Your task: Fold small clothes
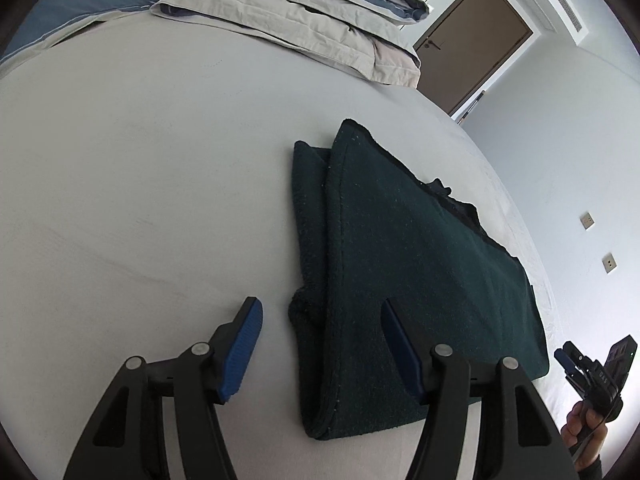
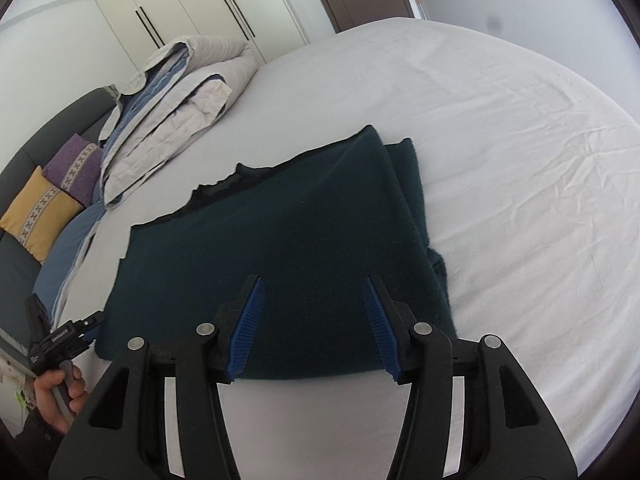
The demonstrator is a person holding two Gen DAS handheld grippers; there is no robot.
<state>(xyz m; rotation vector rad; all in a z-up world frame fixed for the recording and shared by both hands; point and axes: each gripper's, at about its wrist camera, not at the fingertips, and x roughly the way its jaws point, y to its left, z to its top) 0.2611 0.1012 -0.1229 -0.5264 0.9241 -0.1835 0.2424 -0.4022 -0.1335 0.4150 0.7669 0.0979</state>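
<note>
A dark green knitted garment [image 1: 412, 272] lies folded flat on the white bed sheet [image 1: 140, 200]. One narrower layer sticks out along its left side. My left gripper [image 1: 320, 308] hangs open over the garment's near left corner: one blue pad is above the sheet, the other above the cloth. Neither pad presses on anything. In the right wrist view the same garment [image 2: 304, 232] fills the middle. My right gripper [image 2: 313, 284] stands open above its near edge and grips nothing. Each view shows the other gripper held in a hand at the frame's lower edge.
A folded grey and blue duvet [image 2: 176, 108] lies at the head of the bed. Yellow [image 2: 38, 212] and purple [image 2: 76, 168] cushions lean on a dark headboard. Cream wardrobes [image 2: 192, 4] and a brown door [image 1: 472, 44] stand beyond. The wrinkled sheet [image 2: 520, 160] spreads right of the garment.
</note>
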